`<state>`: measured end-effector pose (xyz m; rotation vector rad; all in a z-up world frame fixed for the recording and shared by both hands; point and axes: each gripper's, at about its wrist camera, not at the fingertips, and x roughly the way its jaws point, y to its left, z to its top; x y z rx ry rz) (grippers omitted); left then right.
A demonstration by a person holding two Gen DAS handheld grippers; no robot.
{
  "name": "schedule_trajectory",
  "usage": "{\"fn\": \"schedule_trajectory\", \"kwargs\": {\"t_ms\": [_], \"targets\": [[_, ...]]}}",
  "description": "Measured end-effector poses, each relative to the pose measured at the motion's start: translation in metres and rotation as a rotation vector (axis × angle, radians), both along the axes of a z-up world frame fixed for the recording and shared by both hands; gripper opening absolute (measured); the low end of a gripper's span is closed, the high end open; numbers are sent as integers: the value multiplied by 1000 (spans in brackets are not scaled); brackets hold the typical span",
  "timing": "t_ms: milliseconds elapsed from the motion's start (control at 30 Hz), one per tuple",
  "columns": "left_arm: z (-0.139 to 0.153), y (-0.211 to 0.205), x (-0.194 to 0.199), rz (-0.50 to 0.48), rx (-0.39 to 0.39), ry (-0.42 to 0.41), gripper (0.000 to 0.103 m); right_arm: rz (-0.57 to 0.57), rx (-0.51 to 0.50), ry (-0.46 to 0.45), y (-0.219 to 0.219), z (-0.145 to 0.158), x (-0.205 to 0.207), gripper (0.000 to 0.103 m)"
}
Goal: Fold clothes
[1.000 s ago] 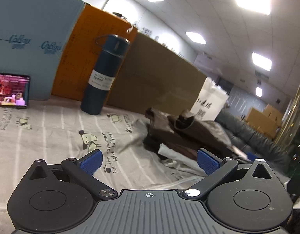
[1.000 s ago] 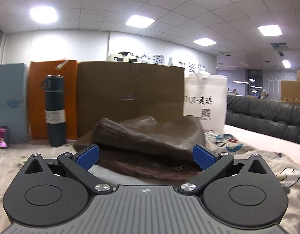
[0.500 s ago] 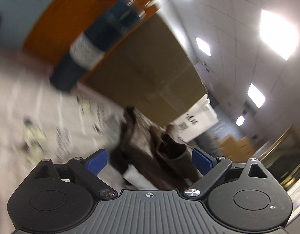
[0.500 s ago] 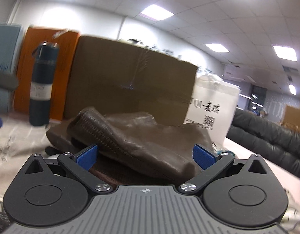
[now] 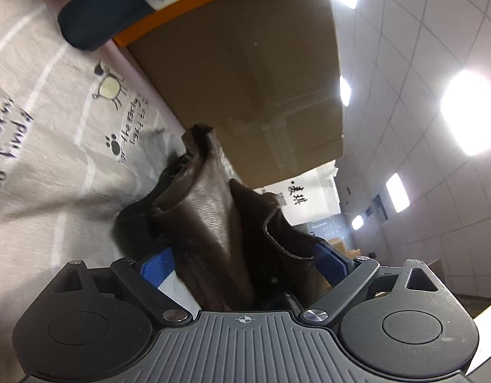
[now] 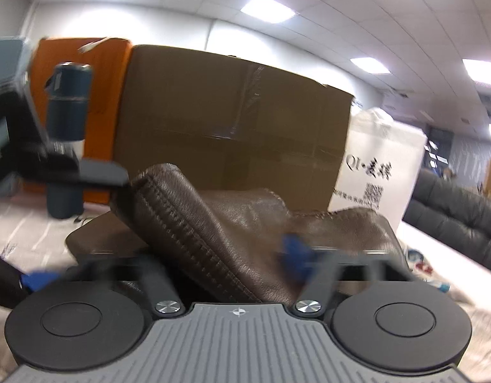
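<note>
— Where do we have the jacket (image 5: 213,223)?

— It lies crumpled on the printed sheet (image 5: 53,121), in front of the box (image 5: 245,73). Our left gripper (image 5: 243,263) is tilted, pads spread wide, with brown leather bunched between them.

— And our right gripper (image 6: 168,268)?

— Blurred. The jacket's stitched fold (image 6: 194,223) sits between its pads, but we cannot tell whether they grip. The flask (image 6: 68,140) stands behind.
</note>
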<state>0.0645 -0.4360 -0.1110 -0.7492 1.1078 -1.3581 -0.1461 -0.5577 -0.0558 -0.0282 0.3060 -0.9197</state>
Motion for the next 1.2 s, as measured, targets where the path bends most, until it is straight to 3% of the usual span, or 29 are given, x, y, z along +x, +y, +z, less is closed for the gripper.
{"fn": "schedule_trajectory", "kwargs": {"t_ms": [133,267,333,400,467,500,600,700,767,800,867,967,1200], "targets": [[7,-18,-6,11,41,-108,95,5,66,-120,-8,2,-16,21],[28,-28,-14,86,67,-300,94,-10,141,-277,-18,8,-39,18],[39,-33,-26,103,71,-435,83,-19,153,-344,-22,10,-48,18],[49,-40,-38,110,81,-585,78,-31,162,-384,-23,10,-53,17],[54,-43,-43,92,80,-628,78,-50,181,-430,-27,10,-60,17],[54,-41,-43,90,78,-612,78,-62,194,-454,-30,11,-64,17],[39,-33,-36,91,52,-462,81,-136,189,-533,-34,13,-79,14],[26,-39,-30,113,76,-426,78,-178,196,-600,-39,13,-94,11],[23,-42,-33,115,98,-472,64,-178,213,-625,-42,12,-100,11],[21,-43,-35,116,110,-495,40,-175,219,-635,-44,11,-102,11],[25,-46,-47,121,124,-601,26,-161,219,-639,-45,11,-101,11],[34,-39,-72,142,106,-776,20,-133,215,-668,-46,8,-110,9],[59,-6,-90,194,-4,-850,11,105,277,-955,-46,19,-156,5]]}}
